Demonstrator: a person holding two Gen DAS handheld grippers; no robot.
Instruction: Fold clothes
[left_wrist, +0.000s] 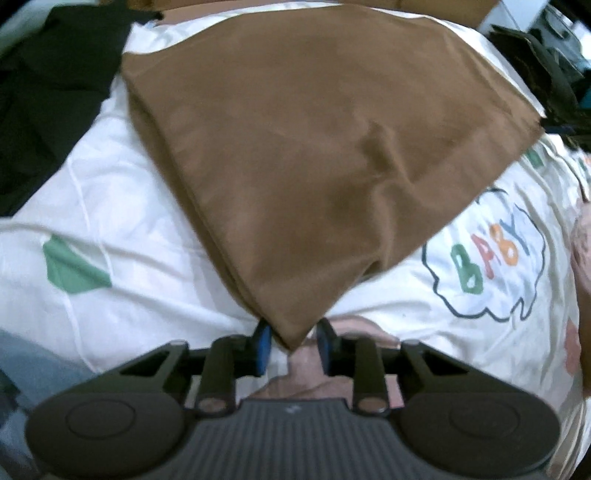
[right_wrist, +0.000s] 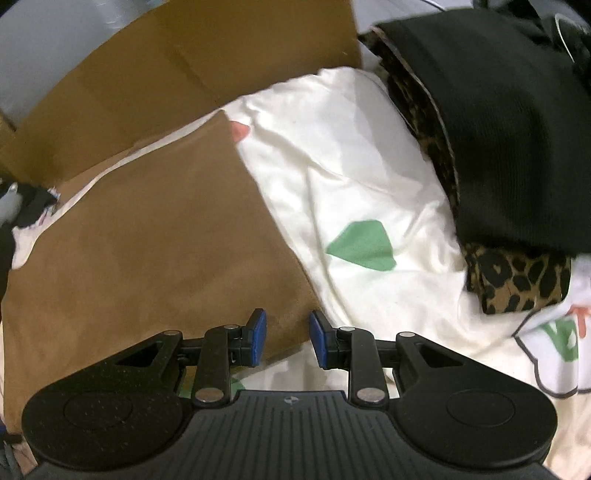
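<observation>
cloth: soft, light brown suede-like folded garment (left_wrist: 303, 155) lying on white printed bedsheet (left_wrist: 110, 192); limp, drapes; best taken at corners.
left gripper (left_wrist: 291, 343): narrow gap, garment's near corner between the pads, contact unclear.
right gripper (right_wrist: 284, 339): part open, hovers at the garment's edge, holds nothing.
right side: black knit and leopard-print pile (right_wrist: 517, 288) beside.

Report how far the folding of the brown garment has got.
Done: the brown garment lies doubled, layered edges showing along one side, on the white printed sheet. In hand: its corner sits between the left gripper fingers with gaps showing; the right gripper is open over another edge. Left: probably another fold, then the black garment and leopard-print garment, heaped aside.
</observation>
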